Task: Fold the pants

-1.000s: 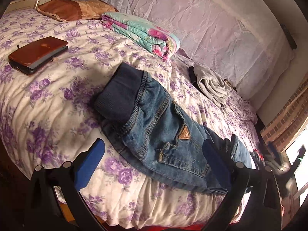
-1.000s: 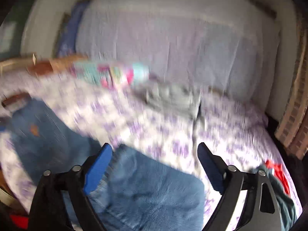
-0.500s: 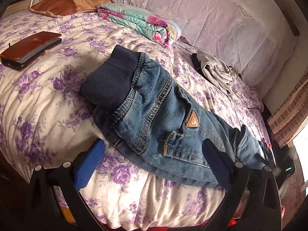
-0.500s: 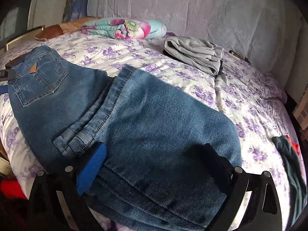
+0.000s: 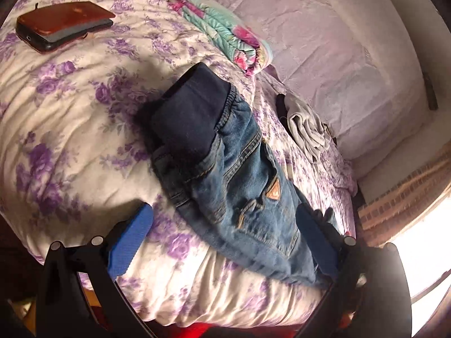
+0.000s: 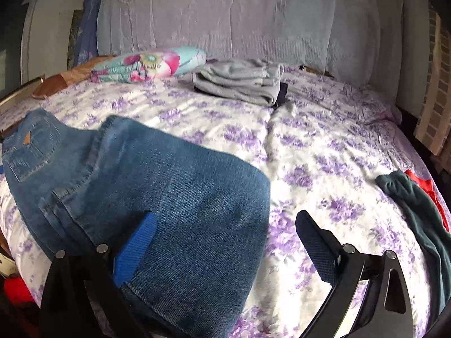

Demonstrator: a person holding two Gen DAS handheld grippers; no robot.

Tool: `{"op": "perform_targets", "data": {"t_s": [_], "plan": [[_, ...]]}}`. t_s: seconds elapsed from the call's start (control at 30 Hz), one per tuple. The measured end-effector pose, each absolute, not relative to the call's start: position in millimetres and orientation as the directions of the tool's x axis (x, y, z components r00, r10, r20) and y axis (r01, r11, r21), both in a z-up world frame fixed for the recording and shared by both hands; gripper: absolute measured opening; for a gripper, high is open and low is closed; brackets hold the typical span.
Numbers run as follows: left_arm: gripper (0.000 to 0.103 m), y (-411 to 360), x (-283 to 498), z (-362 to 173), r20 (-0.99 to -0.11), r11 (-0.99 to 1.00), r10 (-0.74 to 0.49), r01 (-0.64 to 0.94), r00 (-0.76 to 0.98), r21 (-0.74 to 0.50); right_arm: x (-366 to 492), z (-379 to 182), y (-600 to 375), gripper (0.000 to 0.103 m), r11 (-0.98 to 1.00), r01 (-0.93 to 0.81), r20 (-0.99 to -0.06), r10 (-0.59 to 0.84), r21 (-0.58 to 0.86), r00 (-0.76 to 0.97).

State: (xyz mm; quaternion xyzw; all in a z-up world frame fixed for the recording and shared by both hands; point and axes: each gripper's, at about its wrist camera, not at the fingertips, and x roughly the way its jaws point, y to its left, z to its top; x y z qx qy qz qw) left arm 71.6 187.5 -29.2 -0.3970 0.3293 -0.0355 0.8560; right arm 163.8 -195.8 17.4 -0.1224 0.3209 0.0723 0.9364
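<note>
Right now we hold both grippers low over the near edge of the bed [image 6: 324, 152], each pointing forward across the purple-flowered quilt. Our left gripper [image 5: 222, 242] has its jaws spread wide and gripping nothing; its blue pads [image 5: 126, 242] flank the seat end of the jeans [image 5: 225, 174], one pad over bare quilt, the other over the denim edge. Our right gripper [image 6: 225, 242] is likewise released, jaws well apart, the left pad [image 6: 135, 253] above the folded leg end of the jeans [image 6: 169, 197] and the right pad over the quilt.

The jeans lie along the bed's near edge, legs doubled over, dark waistband toward the middle of the bed, a tan patch on the back pocket facing up. Farther back lie a folded grey garment [image 6: 239, 84], a floral folded blanket [image 6: 149, 64] and, well apart to the left, a phone in a brown wallet case [image 5: 62, 25]. A dark green garment [image 6: 417, 214] lies at the right edge.
</note>
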Motion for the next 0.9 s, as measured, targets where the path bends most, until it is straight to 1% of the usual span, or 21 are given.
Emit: {"op": "perform_targets", "data": {"t_s": [0.07, 0.1, 0.2, 0.27, 0.37, 0.47, 0.5, 0.53, 0.57, 0.6, 0.63, 0.67, 0.7, 0.73, 0.77, 0.83, 0.9], "plan": [[0.098, 185, 91, -30, -0.544, 0.690, -0.335, -0.193, 0.770, -0.698, 161, 21, -198, 0.099, 0.959, -0.236, -0.594, 0.098, -0.159, 0.798], [0.099, 185, 102, -31, -0.553, 0.700, -0.329, -0.195, 0.765, -0.687, 163, 18, -197, 0.099, 0.956, -0.255, -0.601, 0.119, -0.146, 0.791], [0.099, 183, 117, -30, -0.563, 0.725, -0.272, -0.219, 0.781, -0.653, 164, 14, -205, 0.099, 0.960, -0.267, -0.615, 0.164, -0.079, 0.771], [0.099, 184, 116, -31, -0.544, 0.713, -0.256, -0.224, 0.799, -0.664, 163, 13, -212, 0.099, 0.963, -0.267, -0.614, 0.192, -0.031, 0.765], [0.098, 188, 109, -32, -0.500, 0.706, -0.277, -0.179, 0.821, -0.685, 160, 14, -220, 0.099, 0.969, -0.245, -0.598, 0.204, 0.014, 0.775], [0.098, 187, 108, -30, -0.501, 0.721, -0.284, -0.163, 0.817, -0.674, 155, 16, -223, 0.099, 0.975, -0.222, -0.573, 0.188, 0.011, 0.797], [0.094, 186, 107, -30, -0.505, 0.722, -0.274, -0.171, 0.819, -0.671, 154, 16, -222, 0.099, 0.978, -0.207, -0.581, 0.162, -0.011, 0.798], [0.084, 186, 107, -29, -0.513, 0.724, -0.255, -0.190, 0.819, -0.663, 156, 13, -219, 0.099, 0.981, -0.189, -0.605, 0.121, -0.049, 0.787], [0.076, 185, 107, -29, -0.534, 0.739, -0.221, -0.218, 0.816, -0.638, 158, 8, -213, 0.099, 0.977, -0.190, -0.633, 0.089, -0.093, 0.769], [0.061, 183, 108, -29, -0.552, 0.758, -0.189, -0.237, 0.812, -0.608, 158, 6, -210, 0.099, 0.974, -0.191, -0.640, 0.071, -0.119, 0.765], [0.052, 182, 109, -28, -0.561, 0.774, -0.171, -0.242, 0.810, -0.586, 157, 6, -209, 0.099, 0.973, -0.188, -0.638, 0.062, -0.132, 0.768], [0.050, 180, 110, -27, -0.568, 0.792, -0.160, -0.237, 0.807, -0.562, 157, 7, -208, 0.099, 0.973, -0.189, -0.635, 0.062, -0.135, 0.770], [0.045, 178, 108, -26, -0.571, 0.803, -0.142, -0.242, 0.809, -0.544, 156, 7, -209, 0.099, 0.972, -0.195, -0.632, 0.070, -0.131, 0.772], [0.038, 177, 106, -23, -0.569, 0.811, -0.125, -0.246, 0.813, -0.530, 155, 8, -212, 0.099, 0.971, -0.208, -0.627, 0.089, -0.118, 0.774], [0.034, 174, 102, -18, -0.563, 0.823, -0.098, -0.251, 0.821, -0.509, 152, 11, -217, 0.099, 0.969, -0.227, -0.614, 0.123, -0.093, 0.780], [0.031, 166, 92, -1, -0.538, 0.852, -0.062, -0.237, 0.841, -0.468, 142, 21, -234, 0.099, 0.978, -0.198, -0.560, 0.127, -0.068, 0.819], [0.031, 147, 82, 21, -0.504, 0.896, -0.011, -0.215, 0.864, -0.389, 134, 31, -256, 0.099, 0.991, -0.104, -0.501, 0.051, -0.079, 0.864]]}}
